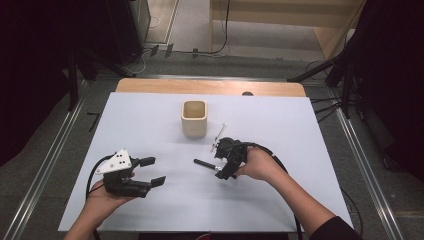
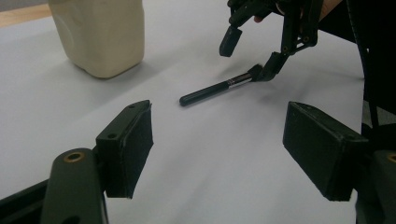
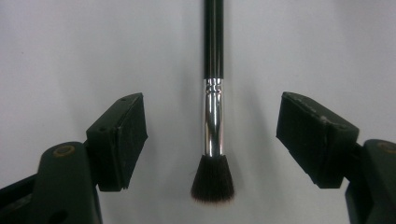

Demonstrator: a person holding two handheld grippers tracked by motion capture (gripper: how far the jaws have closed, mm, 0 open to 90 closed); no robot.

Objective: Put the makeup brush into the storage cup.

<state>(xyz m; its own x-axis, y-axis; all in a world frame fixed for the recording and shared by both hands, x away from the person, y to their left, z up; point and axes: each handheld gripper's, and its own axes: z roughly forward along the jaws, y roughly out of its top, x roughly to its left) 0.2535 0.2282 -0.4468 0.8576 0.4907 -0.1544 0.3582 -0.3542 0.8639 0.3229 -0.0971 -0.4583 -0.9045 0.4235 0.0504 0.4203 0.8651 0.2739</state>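
Observation:
A makeup brush (image 3: 213, 112) with a black handle, silver ferrule and dark bristles lies flat on the white table sheet (image 1: 150, 120). My right gripper (image 3: 212, 144) is lowered over its bristle end and is open. The ferrule lies between the jaws, with a gap on each side. In the high view the brush (image 1: 204, 163) points left from the right gripper (image 1: 218, 164). My left gripper (image 1: 152, 171) rests open and empty at the front left, well apart from the brush (image 2: 210, 91). The left gripper view shows the right gripper (image 2: 250, 56) standing over the brush's end.
A cream square cup (image 1: 194, 118) stands upright behind the brush, near the table's middle; it also appears at the upper left of the left gripper view (image 2: 100, 32). A thin pale stick (image 1: 218, 137) lies just behind my right gripper. A wooden strip (image 1: 210, 86) edges the far side.

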